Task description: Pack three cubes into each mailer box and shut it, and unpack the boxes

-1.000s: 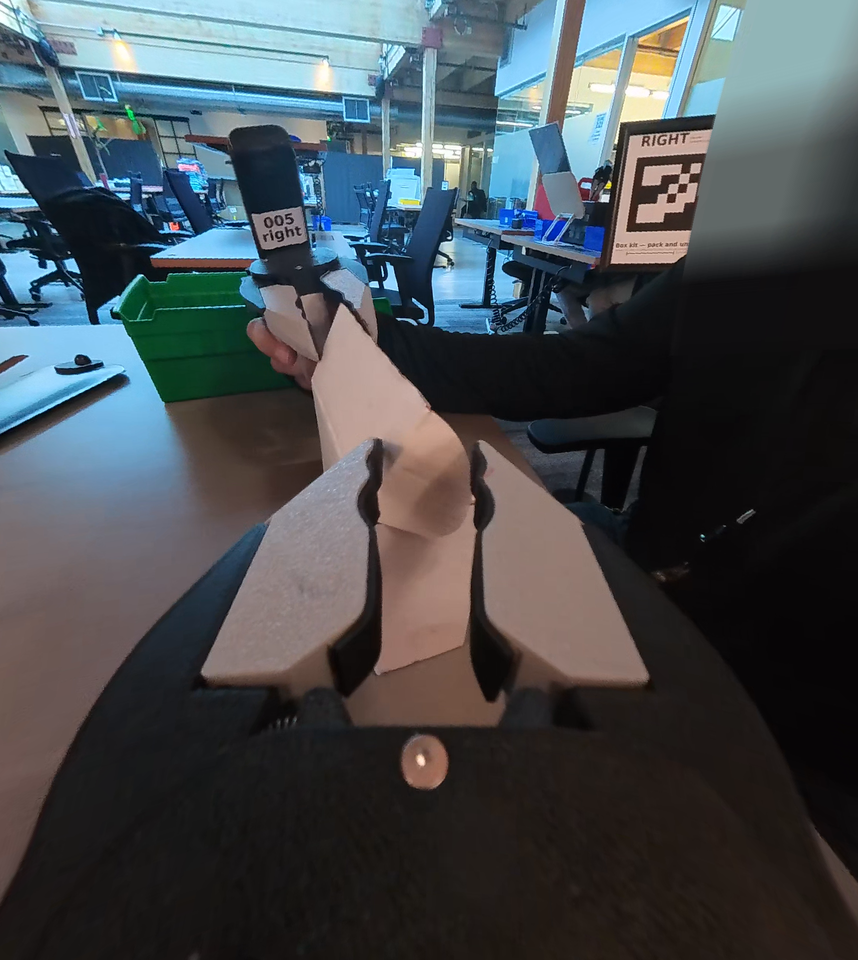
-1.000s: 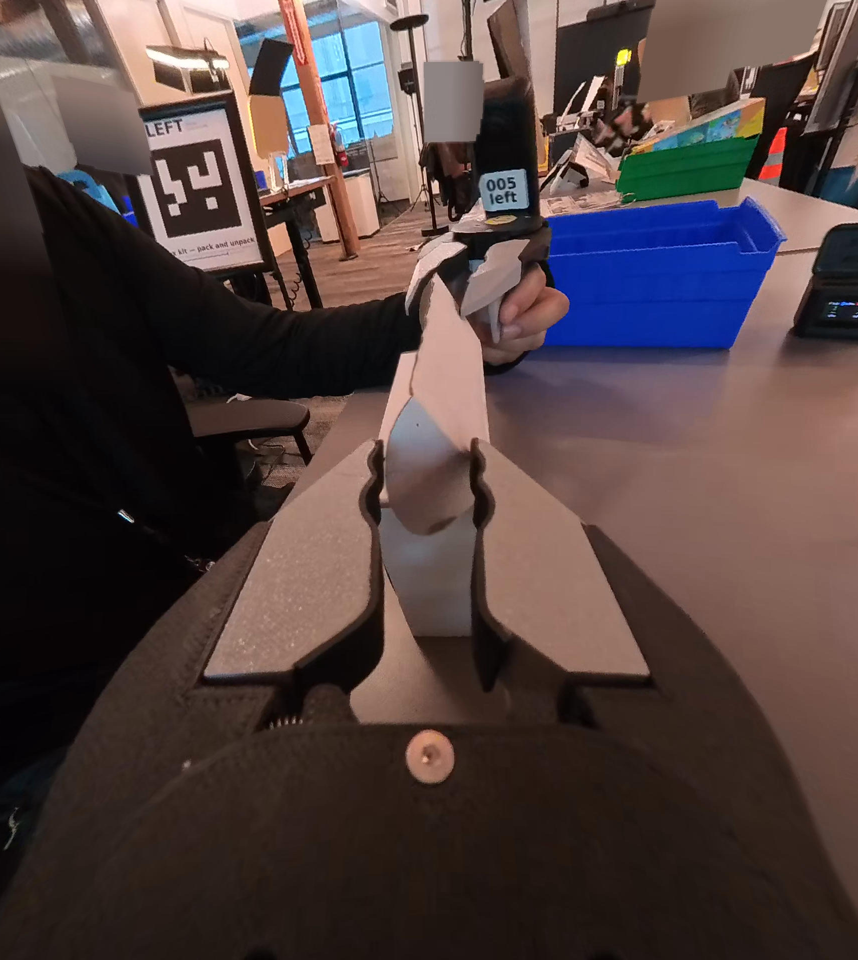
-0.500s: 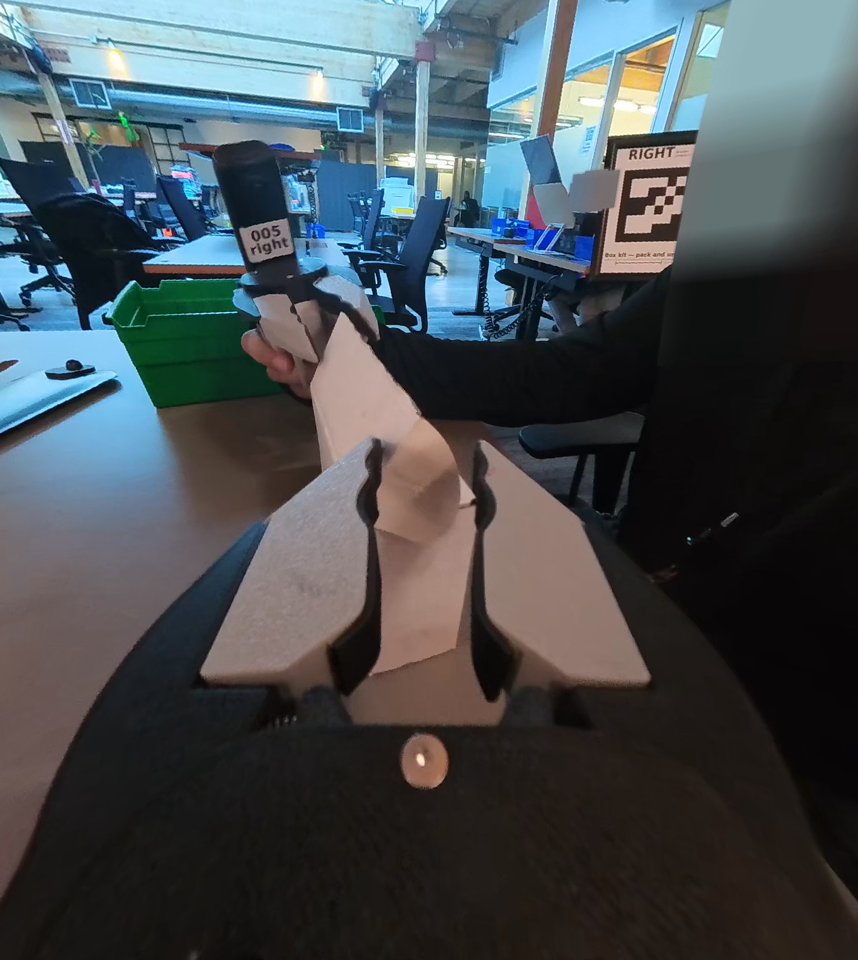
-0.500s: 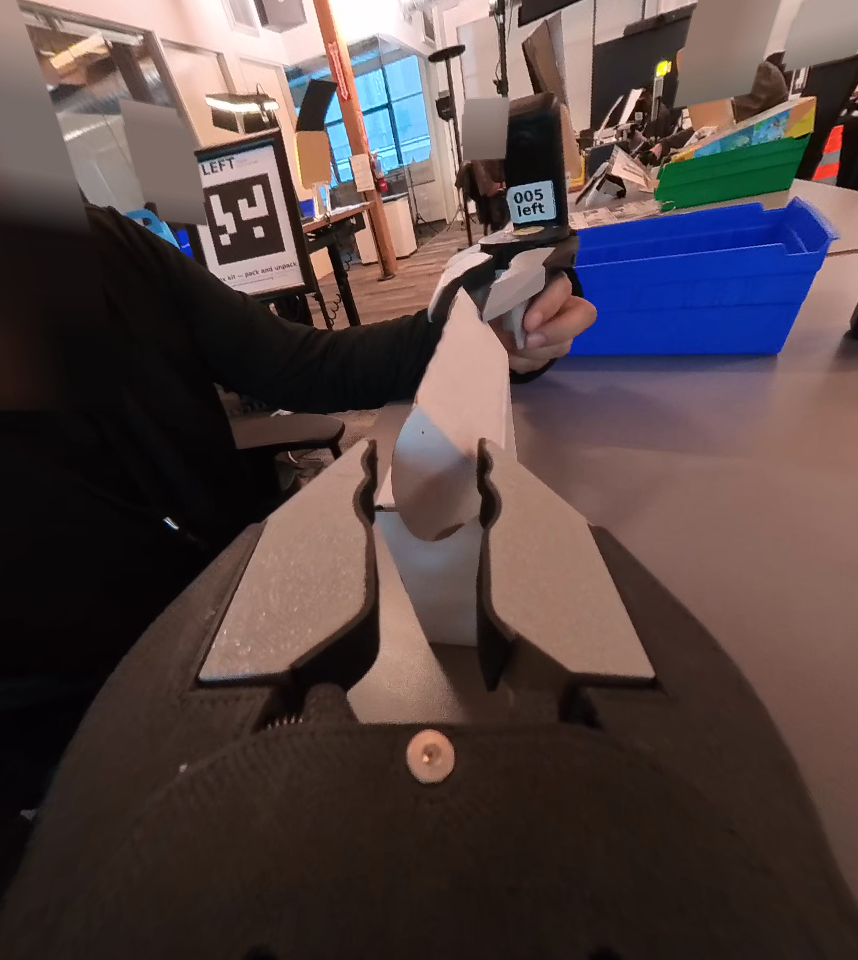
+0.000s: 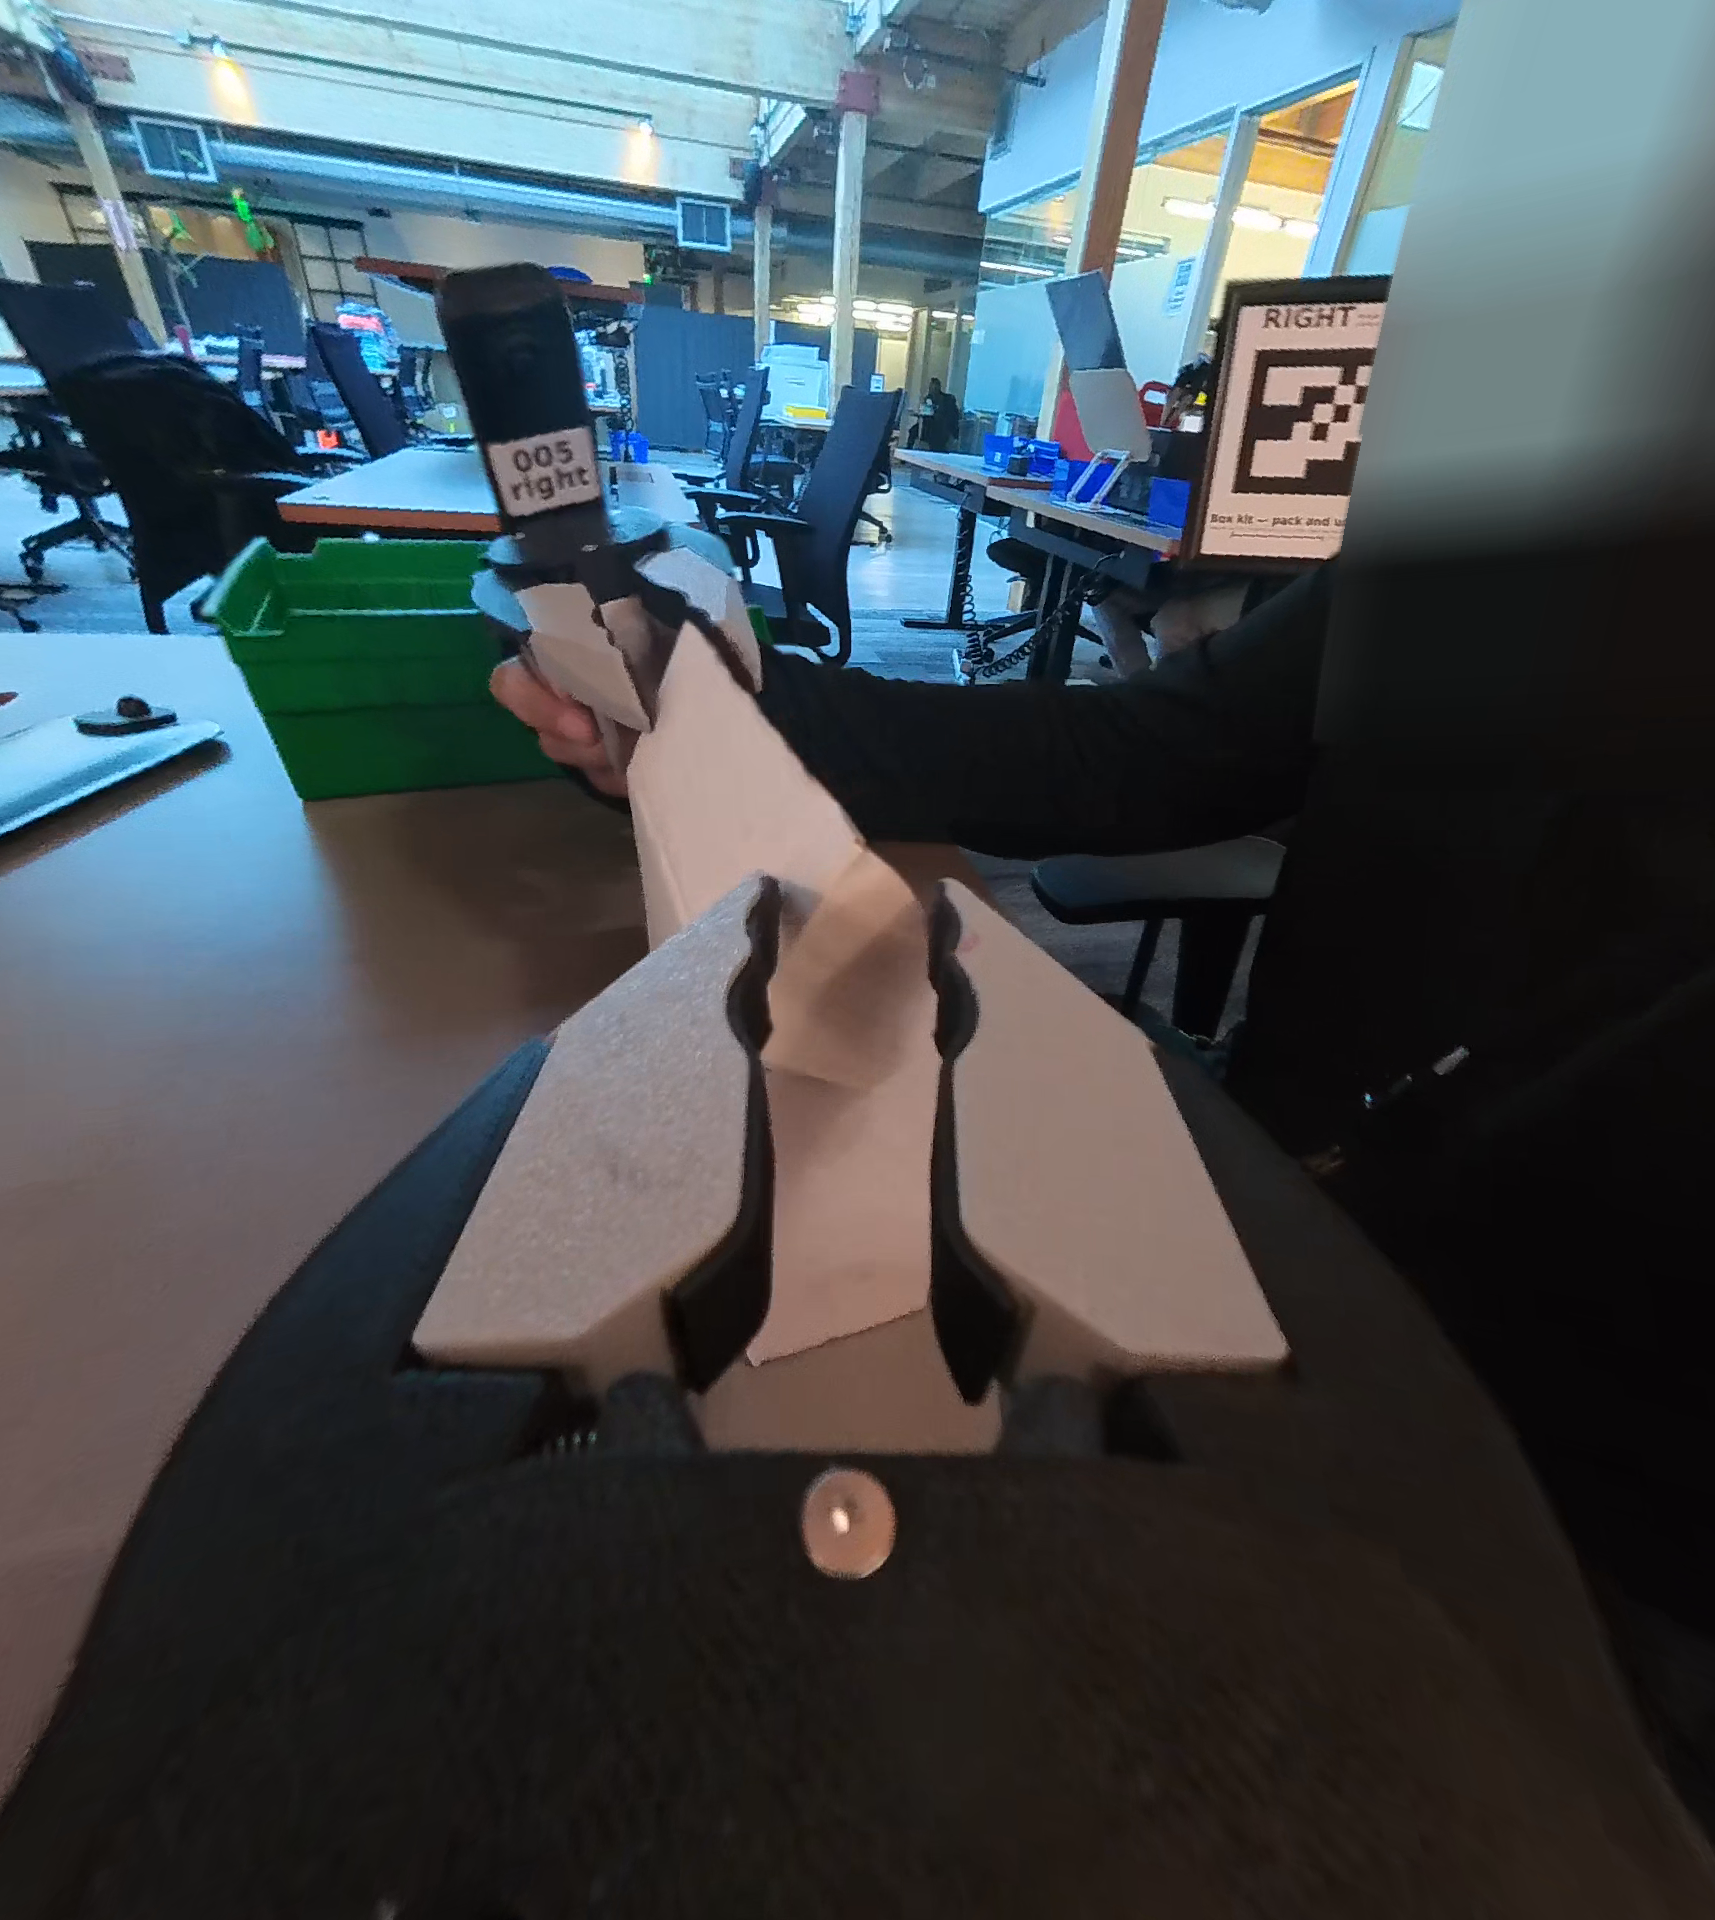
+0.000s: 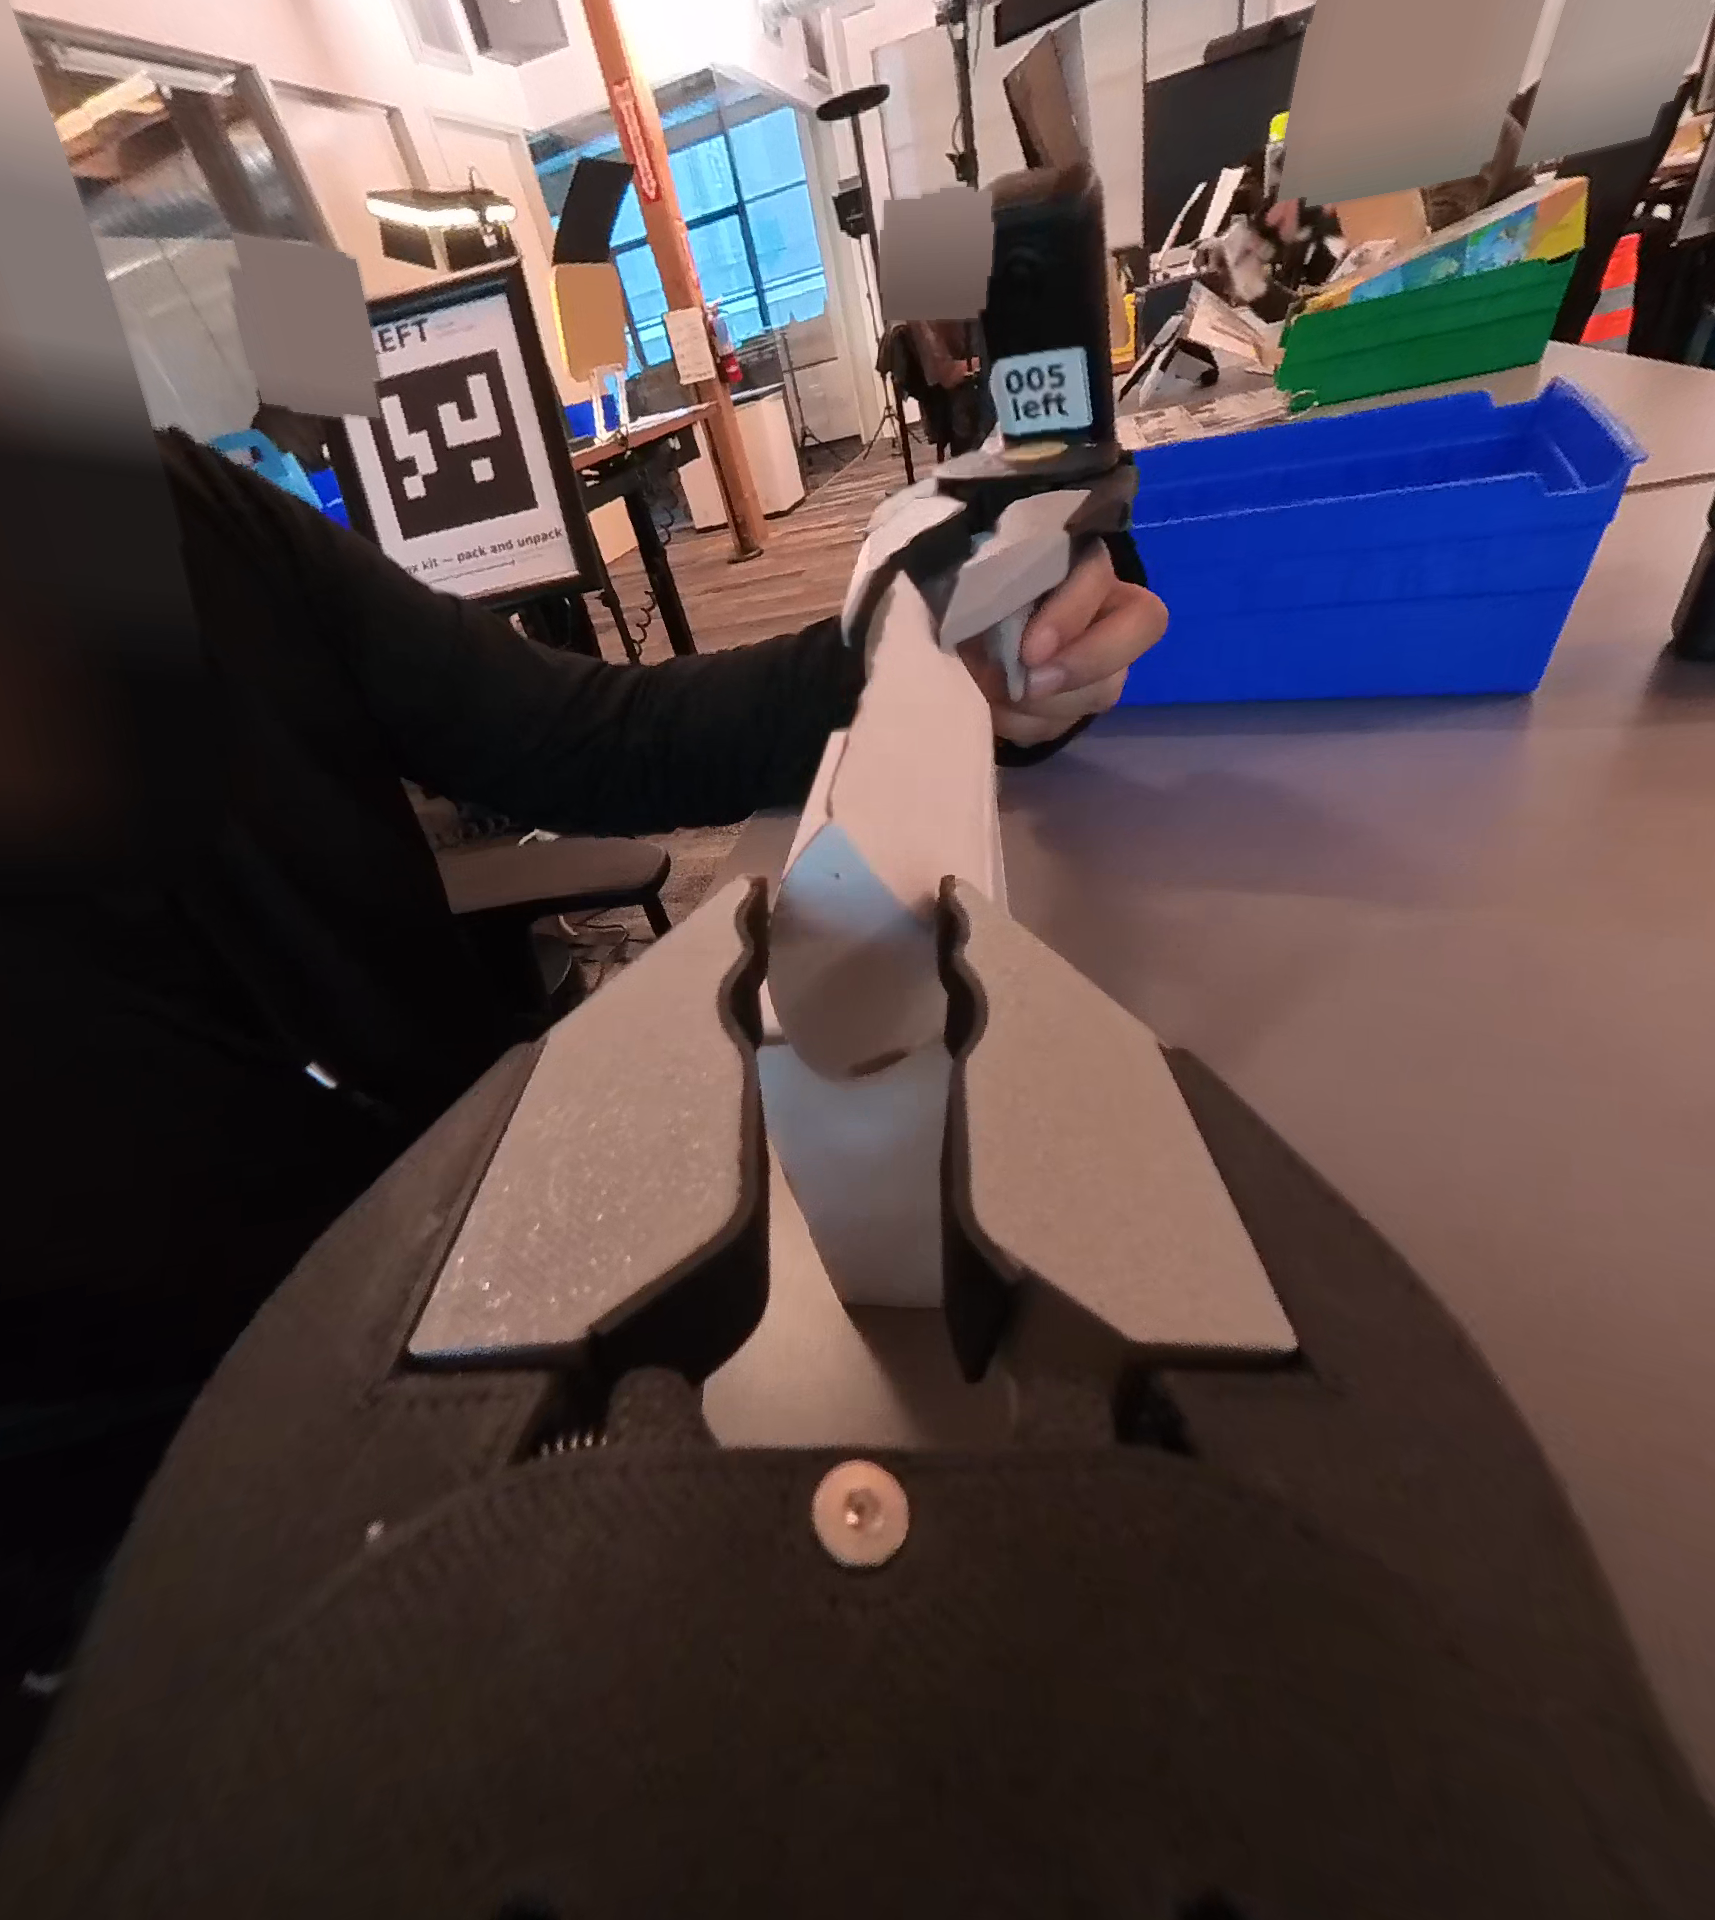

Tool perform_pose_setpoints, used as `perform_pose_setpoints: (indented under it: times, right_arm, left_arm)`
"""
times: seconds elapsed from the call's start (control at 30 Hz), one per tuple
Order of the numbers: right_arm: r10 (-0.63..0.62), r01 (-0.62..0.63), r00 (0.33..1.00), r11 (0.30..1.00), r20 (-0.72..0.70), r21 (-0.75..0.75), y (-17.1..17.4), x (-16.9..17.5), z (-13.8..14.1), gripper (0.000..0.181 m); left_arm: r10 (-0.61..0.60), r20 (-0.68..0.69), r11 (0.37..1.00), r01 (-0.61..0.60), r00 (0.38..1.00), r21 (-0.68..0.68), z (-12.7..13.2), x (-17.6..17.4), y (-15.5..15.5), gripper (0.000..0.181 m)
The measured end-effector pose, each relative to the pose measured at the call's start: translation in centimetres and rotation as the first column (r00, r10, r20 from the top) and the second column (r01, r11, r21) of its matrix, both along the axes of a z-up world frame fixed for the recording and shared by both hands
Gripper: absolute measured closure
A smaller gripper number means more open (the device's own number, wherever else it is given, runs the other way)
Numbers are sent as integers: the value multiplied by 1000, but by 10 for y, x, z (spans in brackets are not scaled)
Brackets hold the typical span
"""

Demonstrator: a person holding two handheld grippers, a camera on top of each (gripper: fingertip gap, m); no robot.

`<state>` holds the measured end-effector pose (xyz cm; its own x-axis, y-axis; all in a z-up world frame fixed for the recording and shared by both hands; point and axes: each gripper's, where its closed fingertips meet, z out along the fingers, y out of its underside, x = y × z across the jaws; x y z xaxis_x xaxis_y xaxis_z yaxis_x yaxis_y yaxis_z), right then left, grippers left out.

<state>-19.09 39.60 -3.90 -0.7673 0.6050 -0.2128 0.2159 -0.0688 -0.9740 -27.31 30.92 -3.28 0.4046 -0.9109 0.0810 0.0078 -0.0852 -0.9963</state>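
- While we hold the white mailer box (image 5: 728, 800) flat between our two tools, we seem to be at the step of setting it up, before any cubes go in. That is our guess, since we see no cubes in either view.
- Our left gripper (image 5: 848, 997) has its jaws close together, pinching one end of the folded card. A flap of that end bends over between the jaws.
- Our right gripper (image 6: 848, 987) is pinching the other end the same way, with a grey rounded flap sitting between its jaws.
- The box is up in the air, above the near edge of the brown table (image 5: 157, 1039), stretching from one tool to the other. It does not touch the table.
- Next, we think we need to open the flat card into a box shape. That calls for a firm hold on one end while the other end lets go and pushes a side up.
- If both tools pull hard, the thin card may bend or tear, so a soft pull looks best.
- The box looks thin, white and creased, with fold lines and loose flaps at both ends. It looks light and a bit floppy.
- A green bin (image 5: 365, 675) stands behind the box on one side of the table.
- A blue bin (image 6: 1372, 551) stands on the other side, and it looks empty from here.
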Motion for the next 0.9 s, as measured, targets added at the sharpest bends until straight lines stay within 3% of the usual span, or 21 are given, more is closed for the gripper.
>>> perform_pose_setpoints:
  times: [0.23,0.43,0.77,0.9]
  right_arm:
    - [-95,100,992,993,83,-65,11,-12,6,156]
    - [-106,108,993,994,56,-25,10,-12,6,156]
    - [-77,79,997,993,-25,84,-1,-4,3,156]
    - [-66,75,996,982,-57,175,-6,0,-4,157]
  left_arm:
    - [74,52,988,-66,996,-143,5,-1,15,156]
    - [151,58,972,-138,987,-188,6,-9,26,159]
    - [86,-80,995,-89,993,-37,0,5,6,156]
    - [98,-203,993,-81,974,88,-10,11,0,157]
